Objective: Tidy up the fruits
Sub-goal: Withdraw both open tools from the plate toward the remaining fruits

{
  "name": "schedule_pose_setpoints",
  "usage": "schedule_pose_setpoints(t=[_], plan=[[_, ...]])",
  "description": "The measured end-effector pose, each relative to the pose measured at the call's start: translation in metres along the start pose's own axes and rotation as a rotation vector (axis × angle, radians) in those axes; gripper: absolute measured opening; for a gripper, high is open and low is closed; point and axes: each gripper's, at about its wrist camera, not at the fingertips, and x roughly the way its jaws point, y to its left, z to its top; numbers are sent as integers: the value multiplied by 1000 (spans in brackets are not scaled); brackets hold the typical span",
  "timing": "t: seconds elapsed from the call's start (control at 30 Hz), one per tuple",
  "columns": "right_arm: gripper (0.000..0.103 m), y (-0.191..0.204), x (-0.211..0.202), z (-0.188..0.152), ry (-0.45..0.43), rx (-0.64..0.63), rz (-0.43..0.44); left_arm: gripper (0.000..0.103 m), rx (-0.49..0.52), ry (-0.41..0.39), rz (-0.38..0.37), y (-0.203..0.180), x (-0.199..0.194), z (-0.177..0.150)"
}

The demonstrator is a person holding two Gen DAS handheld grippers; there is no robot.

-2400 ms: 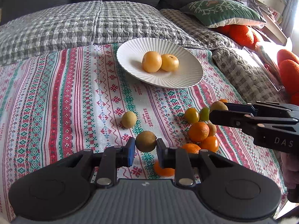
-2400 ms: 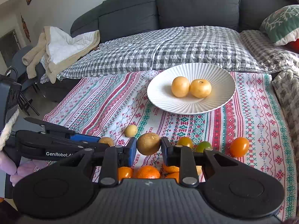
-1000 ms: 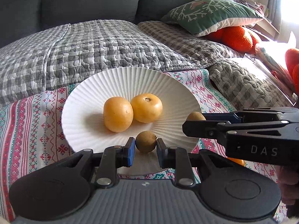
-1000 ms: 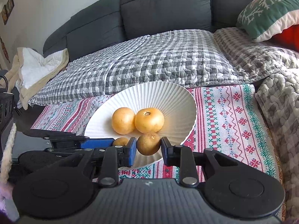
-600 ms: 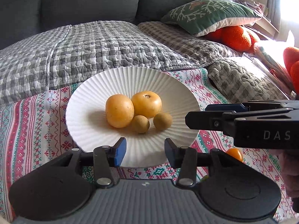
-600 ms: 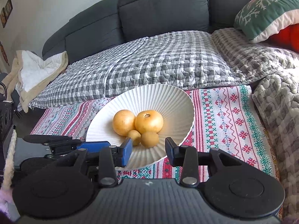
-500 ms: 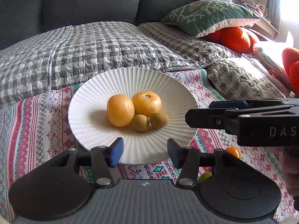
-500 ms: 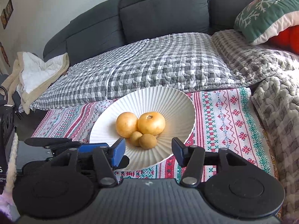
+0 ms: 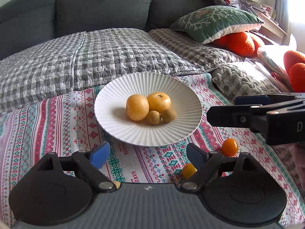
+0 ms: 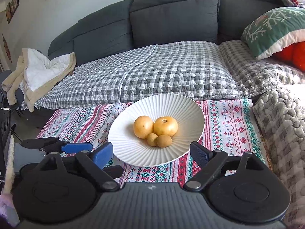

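Left hand-held gripper (image 9: 147, 155): tilted downward over the patterned cloth (image 9: 57, 126), short of the plate's near rim; jaws opening, nothing between them.

Right hand-held gripper (image 10: 150, 152): tilted downward, jaws opening and straddling the plate's near edge without touching it; empty.

White ribbed plate (image 9: 114, 122): holds two large yellow fruits (image 9: 137, 107) touching each other, and two small brown fruits (image 9: 154, 117) side by side against their near sides.

Loose fruit: orange fruit (image 9: 229, 147) and a yellow one (image 9: 188, 170) on the cloth, right of the left gripper.

Surroundings: checked quilt (image 10: 152, 72) behind the plate; bare cloth on either side.
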Motion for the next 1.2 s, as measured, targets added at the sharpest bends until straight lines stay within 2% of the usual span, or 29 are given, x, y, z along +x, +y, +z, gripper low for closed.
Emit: schedule_pose_setpoints(t=[0.4,0.7,0.9,1.2], plan=[[98,22,-34,-17,1,-45,-64,95,-17,12,72,3,-43,-24],[102,27,-55,-35,-14,-60,-95,97,-37,23,76,-1,-60,-48],[103,29,-62,-38,-21,-89,-119,97,19,22,83,-2,-66,-59],[103,24,-47,-50,93,-128,-182,97,7,97,86,10,-55,-68]])
